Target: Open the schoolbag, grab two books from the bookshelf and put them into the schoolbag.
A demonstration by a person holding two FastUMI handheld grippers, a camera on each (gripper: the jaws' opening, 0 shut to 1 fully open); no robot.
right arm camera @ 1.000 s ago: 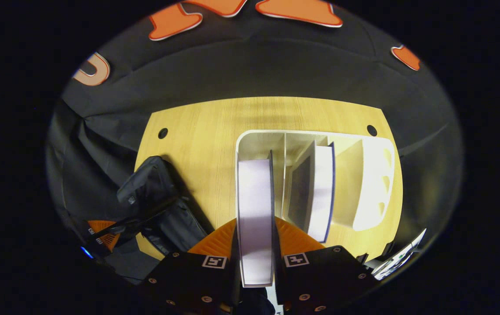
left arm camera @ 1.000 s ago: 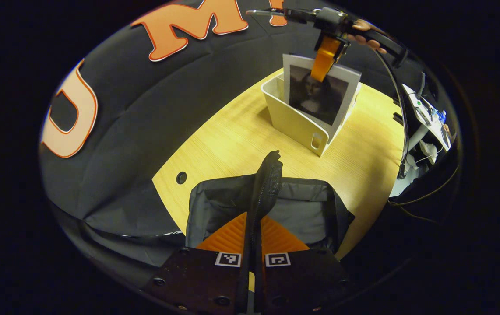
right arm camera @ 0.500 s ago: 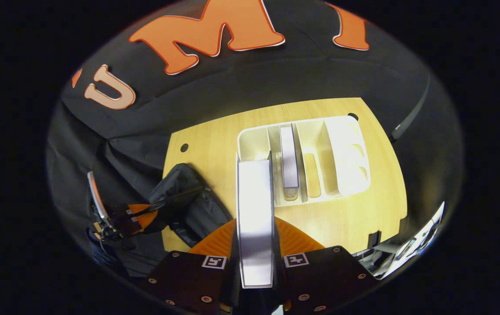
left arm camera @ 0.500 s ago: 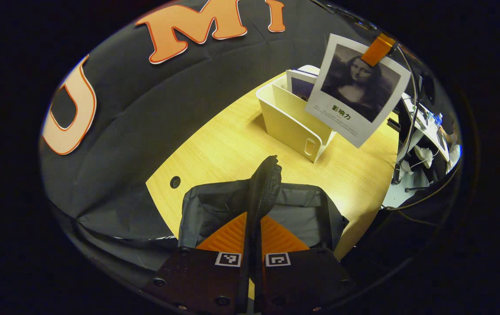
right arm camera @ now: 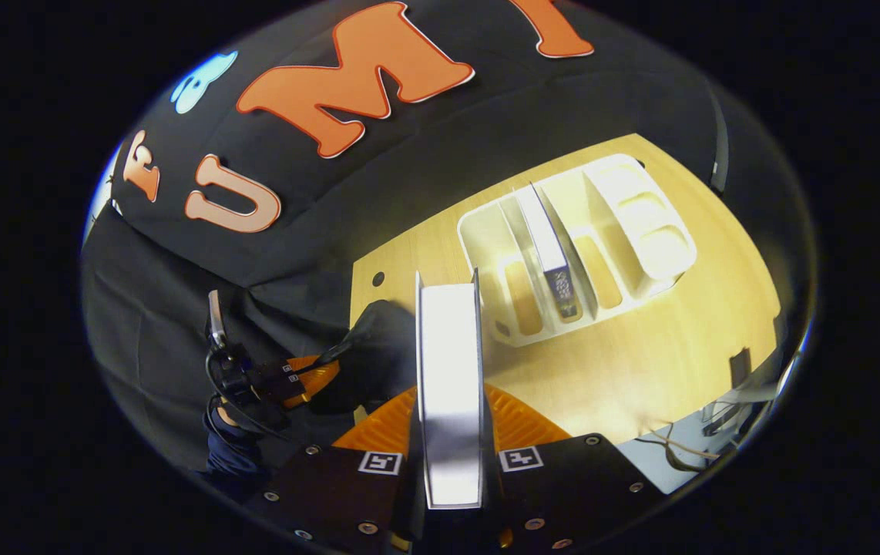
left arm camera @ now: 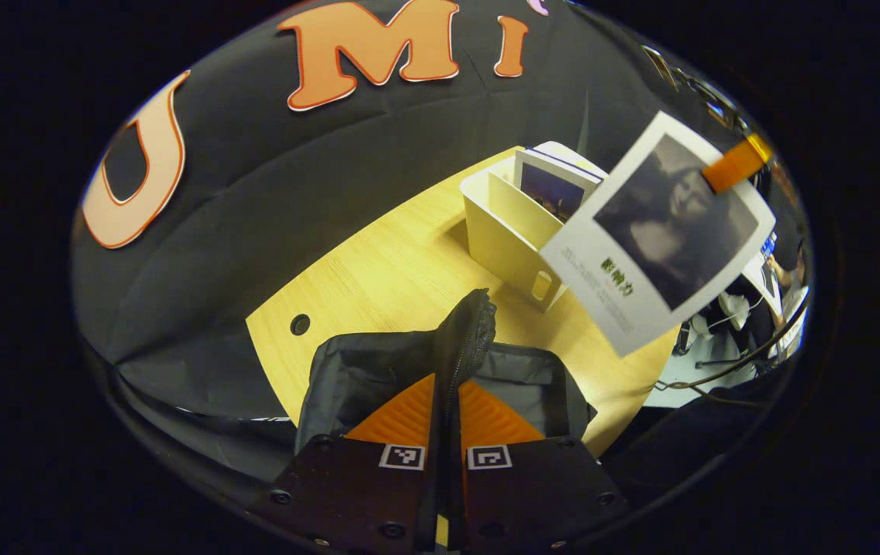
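left gripper [left arm camera: 446, 401] clamped tight on the raised flap [left arm camera: 465, 339] of the schoolbag [left arm camera: 378, 370], fingers pinched together with just the fabric between them, probably to hold the mouth wide so a book drops in without snagging. bag sitting at the near edge of the wooden table [left arm camera: 394, 270], dark lining exposed on both sides of the flap. right gripper [right arm camera: 449, 416] squeezed shut on the first book [right arm camera: 449, 385], gripping it edge-on, with the book hanging up in the air, well clear of the white bookshelf [right arm camera: 640, 231] and tilted toward the bag. same book from the left gripper view [left arm camera: 663, 231], cover facing out, floating above the table between shelf and bag. second book [right arm camera: 552, 250] upright in a middle slot of the shelf, untouched. looks like roughly the halfway point: bag open, one book lifted, none inside yet. next bit likely needs the book turned to line up with the opening.
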